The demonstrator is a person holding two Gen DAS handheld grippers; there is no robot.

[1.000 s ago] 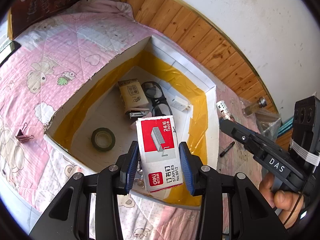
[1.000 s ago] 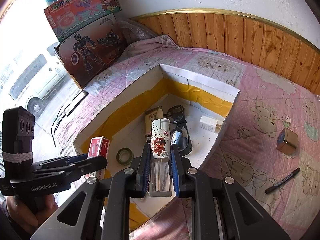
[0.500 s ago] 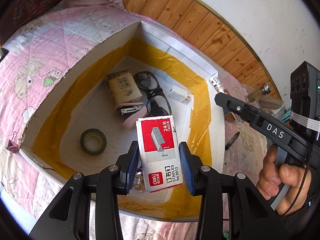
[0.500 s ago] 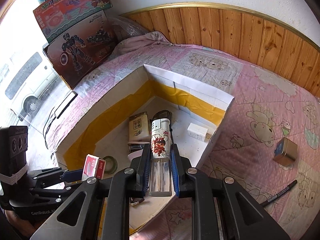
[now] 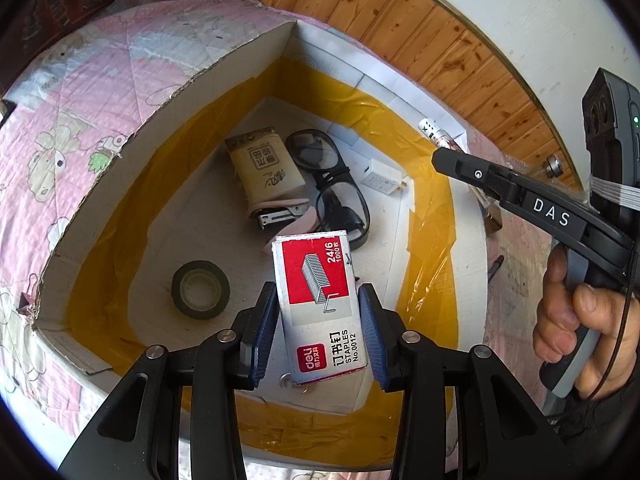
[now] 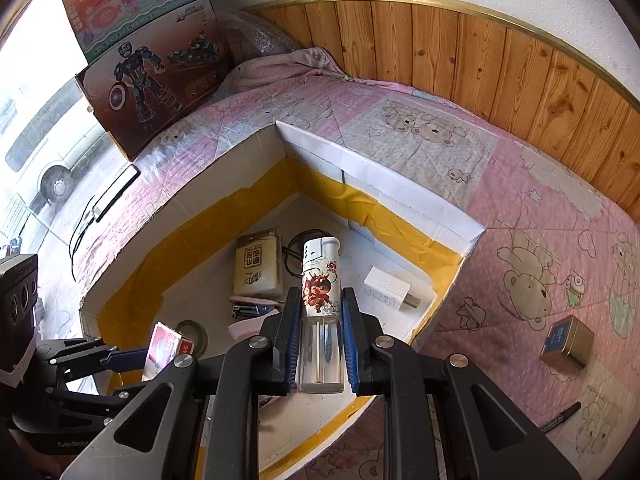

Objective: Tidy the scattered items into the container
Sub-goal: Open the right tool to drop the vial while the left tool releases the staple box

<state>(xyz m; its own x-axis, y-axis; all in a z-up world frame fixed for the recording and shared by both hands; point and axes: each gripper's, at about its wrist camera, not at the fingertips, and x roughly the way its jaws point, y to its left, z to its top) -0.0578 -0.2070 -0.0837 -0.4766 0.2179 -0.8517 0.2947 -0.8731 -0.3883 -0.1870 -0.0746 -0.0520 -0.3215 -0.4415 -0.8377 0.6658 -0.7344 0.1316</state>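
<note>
A pink quilt [image 6: 540, 208] carries the open box [image 5: 256, 52]. Staples [image 5: 318, 304] are clamped by the left gripper [image 5: 319, 336], a lighter [image 6: 320, 292] by the right gripper [image 6: 320, 344], both over the box. Released here, the glasses [image 5: 332, 192] below could perhaps be struck.

The stapler [image 5: 280, 214] was largely covered by the tissue pack [image 5: 269, 174]. A metal ring [image 5: 294, 384] was mostly hidden behind the staple box [image 5: 320, 304]. The marker pen [image 6: 560, 416] was seen only in part, and the tin's [image 6: 566, 344] label was too small to be read.
</note>
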